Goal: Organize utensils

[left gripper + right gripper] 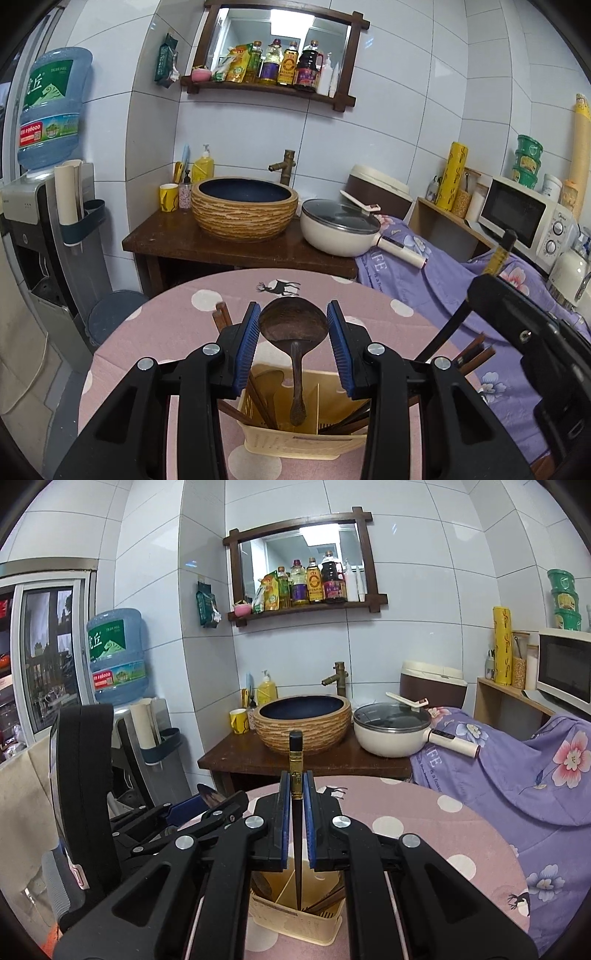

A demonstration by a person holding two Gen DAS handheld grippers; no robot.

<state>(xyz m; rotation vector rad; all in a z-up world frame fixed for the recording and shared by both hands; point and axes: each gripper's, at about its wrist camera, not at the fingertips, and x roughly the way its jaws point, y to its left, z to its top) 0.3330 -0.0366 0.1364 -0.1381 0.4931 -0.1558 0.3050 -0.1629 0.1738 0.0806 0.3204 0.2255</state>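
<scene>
From where I sit the biggest thing in play is the round worktop (177, 306) under its pink dotted cloth, and I keep both tools over its near edge because the cream utensil caddy (295, 439) stands there, at six o'clock in both wrist views, divided into compartments so that each kind of utensil can have its own slot. Some brown chopsticks (258, 400) already lean in its left compartment (more lie in the right one, though I cannot count them), which is why I judge the sorting to be partly done. My left gripper (293, 325) has its jaws clenched on the dark wooden ladle (293, 325), the blue pads pressing the sides of the bowl, handle hanging straight down toward the caddy's middle slot; held bowl-up like that it should drop in handle first and stand. My right gripper (296, 805) has its jaws squeezed nearly together on a single black chopstick (296, 775), gold band and blunt end poking out at twelve o'clock, the thin tip aimed down at six o'clock into the caddy (295, 919). Loose brown chopsticks (221, 314) lie on the cloth at ten o'clock of the left jaws, so I reckon those are yet to be collected.
</scene>
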